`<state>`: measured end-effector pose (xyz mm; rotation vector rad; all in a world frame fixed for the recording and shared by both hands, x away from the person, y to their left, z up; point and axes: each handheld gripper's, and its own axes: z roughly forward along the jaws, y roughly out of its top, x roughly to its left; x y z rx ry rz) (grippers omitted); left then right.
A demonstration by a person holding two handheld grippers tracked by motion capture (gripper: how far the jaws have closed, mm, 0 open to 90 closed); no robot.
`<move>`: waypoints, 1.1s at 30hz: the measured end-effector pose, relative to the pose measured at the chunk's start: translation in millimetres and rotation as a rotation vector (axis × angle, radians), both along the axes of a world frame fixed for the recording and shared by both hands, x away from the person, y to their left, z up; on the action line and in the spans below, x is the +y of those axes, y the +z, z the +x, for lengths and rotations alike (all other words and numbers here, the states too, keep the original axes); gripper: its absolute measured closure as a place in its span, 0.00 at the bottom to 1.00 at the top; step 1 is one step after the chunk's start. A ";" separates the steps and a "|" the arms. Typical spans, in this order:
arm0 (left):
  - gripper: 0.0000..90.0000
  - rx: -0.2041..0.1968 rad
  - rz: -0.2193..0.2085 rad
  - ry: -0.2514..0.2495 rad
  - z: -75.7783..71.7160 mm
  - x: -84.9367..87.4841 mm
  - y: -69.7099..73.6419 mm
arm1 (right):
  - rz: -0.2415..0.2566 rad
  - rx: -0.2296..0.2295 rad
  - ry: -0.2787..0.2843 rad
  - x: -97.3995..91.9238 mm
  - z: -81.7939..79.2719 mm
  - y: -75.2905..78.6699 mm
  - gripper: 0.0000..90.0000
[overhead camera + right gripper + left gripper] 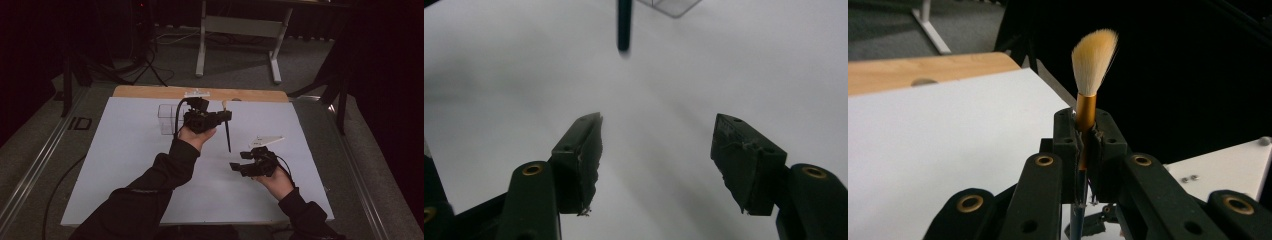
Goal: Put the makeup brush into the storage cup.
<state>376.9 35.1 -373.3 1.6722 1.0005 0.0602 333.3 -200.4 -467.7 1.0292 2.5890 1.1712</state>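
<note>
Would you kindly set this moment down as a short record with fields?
held thing: brush, pale bristle tip past the jaws, dark handle slanting down toward the table
left tongs: shut on the brush's gold ferrule
right tongs: open, nothing between the jaws
table cover: white sheet
far side: clear box beside the left hand

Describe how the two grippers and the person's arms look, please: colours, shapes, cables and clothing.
Both grippers are black, with linked arms joined by brass-coloured rivets. The left gripper trails a black cable that loops over its top. The right gripper carries a pale three-cornered plate and also trails a black cable. Its pads are dark blocks with frayed edges. The person wears dark long sleeves that end at the wrists.
</note>
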 end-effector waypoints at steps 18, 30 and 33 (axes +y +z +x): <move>0.93 -0.049 0.074 0.083 4.7 45.7 14.2 | -0.155 0.048 0.011 3.0 0.2 -7.4 0.12; 0.93 -0.114 0.118 0.190 9.0 86.4 33.0 | -0.223 0.054 -0.019 -0.1 3.7 -7.9 0.12; 0.93 -0.143 0.154 0.220 11.5 92.9 36.7 | -0.237 0.055 -0.025 -0.4 3.5 -7.8 0.12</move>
